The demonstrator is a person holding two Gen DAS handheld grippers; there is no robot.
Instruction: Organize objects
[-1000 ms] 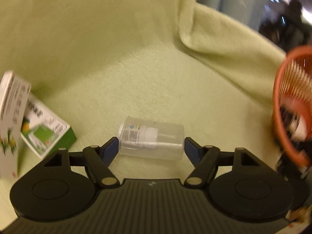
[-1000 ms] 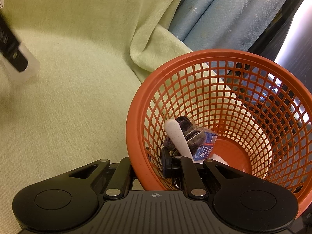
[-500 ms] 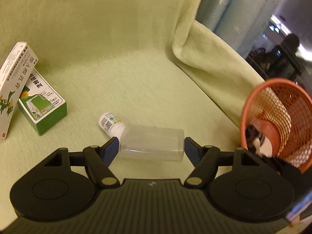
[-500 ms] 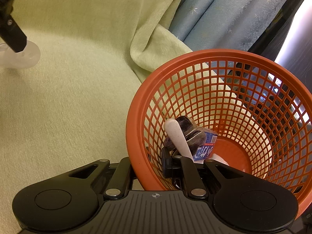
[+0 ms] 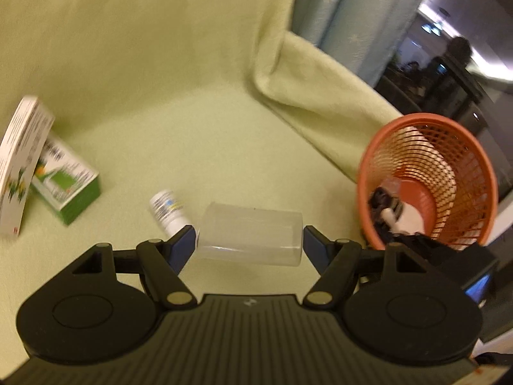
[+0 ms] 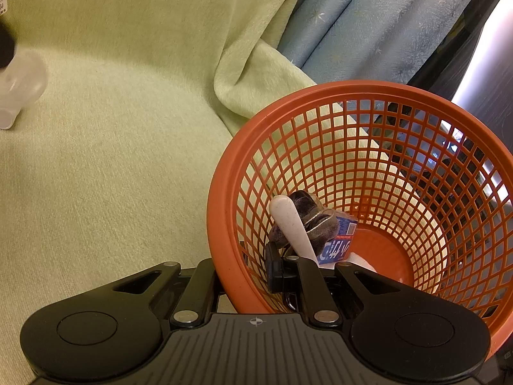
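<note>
In the orange basket (image 6: 224, 224): spoon (image 6: 290, 224), cloth (image 6: 315, 221), carton (image 6: 338, 240).

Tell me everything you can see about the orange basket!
The orange basket looks like plastic, round, with a thick smooth rim, grid-hole walls and a solid bottom. It tips toward the camera on the green blanket. The right gripper is clamped on its near rim, one finger outside and one inside. Inside lie a white spoon-like handle, a dark bundled cloth and a small blue packet. The left gripper's camera shows it to the right of the clear cup.
</note>
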